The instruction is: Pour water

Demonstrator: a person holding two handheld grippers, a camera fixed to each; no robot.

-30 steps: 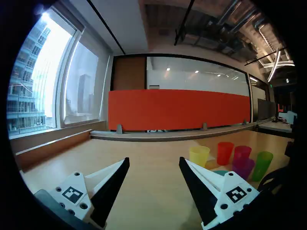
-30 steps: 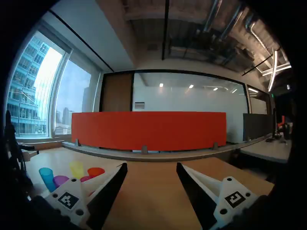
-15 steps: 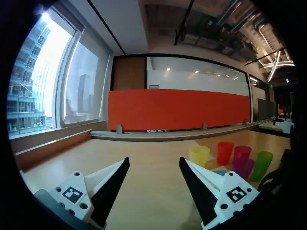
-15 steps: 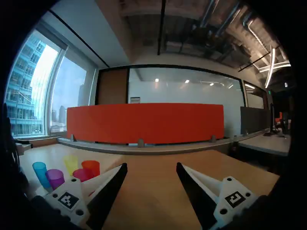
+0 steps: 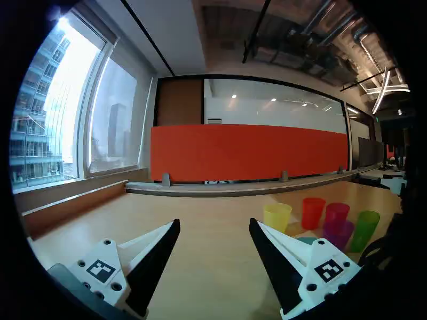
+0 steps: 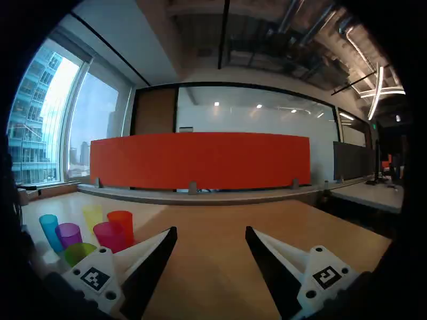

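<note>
Several translucent plastic cups stand grouped on a wooden table [image 5: 213, 224]. In the left gripper view they sit at the right: a yellow cup [image 5: 277, 216], a red cup [image 5: 313, 213], a pink cup [image 5: 337, 213], a purple cup [image 5: 340, 233] and a green cup [image 5: 365, 230]. My left gripper [image 5: 213, 240] is open and empty, left of the cups. In the right gripper view the cluster is at the lower left: a blue cup [image 6: 49, 231], purple cup [image 6: 69, 235], pink cup [image 6: 110, 237], red cup [image 6: 121, 223], yellow cup [image 6: 93, 216] and green cup [image 6: 80, 253]. My right gripper [image 6: 211, 248] is open and empty.
An orange divider panel [image 5: 248, 152] runs along the table's far edge. Large windows [image 5: 58, 112] fill the left wall. Another desk [image 6: 368, 194] stands to the right.
The right gripper has risen and tipped downward, so the cups show higher and more fully at its lower left. The left gripper has stayed still.
</note>
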